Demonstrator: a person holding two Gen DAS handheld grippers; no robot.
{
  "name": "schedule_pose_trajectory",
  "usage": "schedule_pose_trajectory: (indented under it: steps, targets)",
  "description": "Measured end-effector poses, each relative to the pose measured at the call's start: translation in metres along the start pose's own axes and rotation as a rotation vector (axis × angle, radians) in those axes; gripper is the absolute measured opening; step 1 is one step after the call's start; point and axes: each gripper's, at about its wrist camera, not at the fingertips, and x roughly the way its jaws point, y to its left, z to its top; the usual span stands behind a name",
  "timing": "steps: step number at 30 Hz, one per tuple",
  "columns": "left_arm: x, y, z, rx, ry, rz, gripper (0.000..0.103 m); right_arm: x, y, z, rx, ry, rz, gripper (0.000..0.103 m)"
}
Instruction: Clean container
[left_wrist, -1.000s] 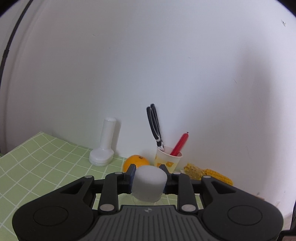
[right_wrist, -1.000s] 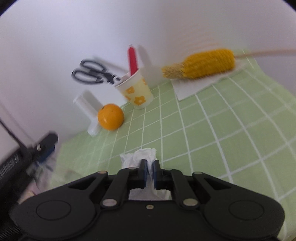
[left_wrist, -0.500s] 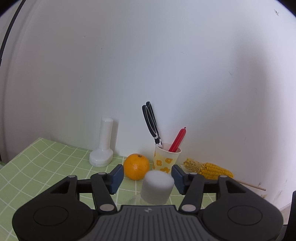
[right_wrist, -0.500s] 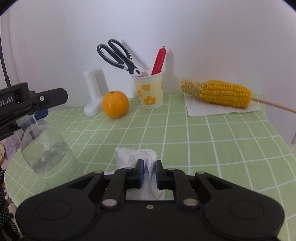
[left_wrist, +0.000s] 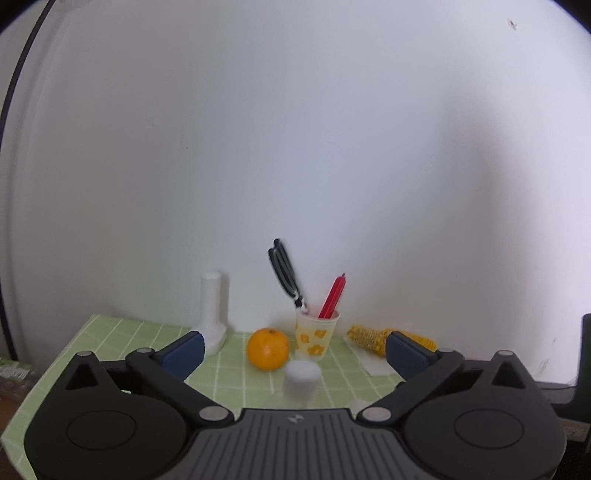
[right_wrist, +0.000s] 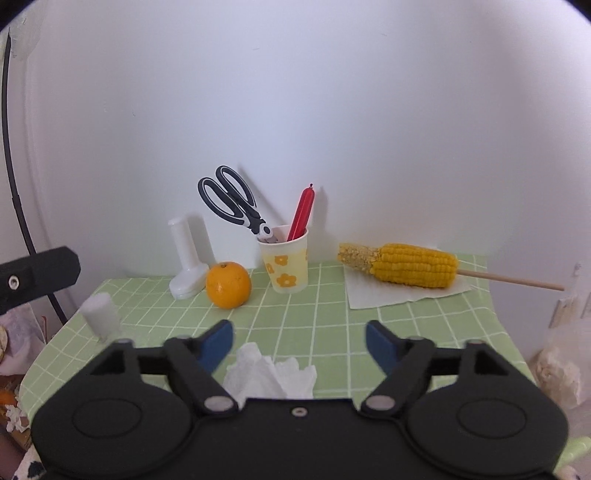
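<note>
White-capped clear bottle (left_wrist: 301, 378) stands on the green table (left_wrist: 122, 332), free between the left gripper (left_wrist: 293, 350) jaws as they spread wide; at six o'clock, the right gripper (right_wrist: 299, 341) opens over a crumpled tissue (right_wrist: 269, 376)

Both wrist cameras look low across the green table (right_wrist: 332, 314) toward the white wall, close in. Each catches the cup (left_wrist: 316, 334), orange (right_wrist: 228, 285) and corn (right_wrist: 410, 269).

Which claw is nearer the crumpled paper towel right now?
Right. The right claw hangs just above the crumpled paper towel, jaws opening, nothing gripped. The left claw is off to the side over the white-capped container, jaws also opening.
</note>
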Motion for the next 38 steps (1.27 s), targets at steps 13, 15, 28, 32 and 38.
schedule_pose_trajectory:
  steps: [13, 15, 28, 32, 38]
  targets:
    - [-0.024, 0.011, -0.064, -0.001, 0.202, 0.056, 0.103, -0.054, 0.011, -0.054, -0.073, 0.090, -0.046, 0.102]
    - [-0.026, 0.009, -0.074, 0.020, 0.220, 0.064, 0.103, -0.055, 0.013, -0.057, -0.084, 0.100, -0.057, 0.102]
    - [-0.027, 0.011, -0.083, 0.004, 0.235, 0.069, 0.103, -0.056, 0.018, -0.066, -0.114, 0.141, -0.047, 0.102]
    - [-0.028, 0.011, -0.083, 0.004, 0.234, 0.065, 0.103, -0.056, 0.019, -0.066, -0.115, 0.142, -0.049, 0.102]
    - [-0.027, 0.011, -0.083, 0.003, 0.238, 0.065, 0.103, -0.057, 0.018, -0.066, -0.116, 0.140, -0.049, 0.102]
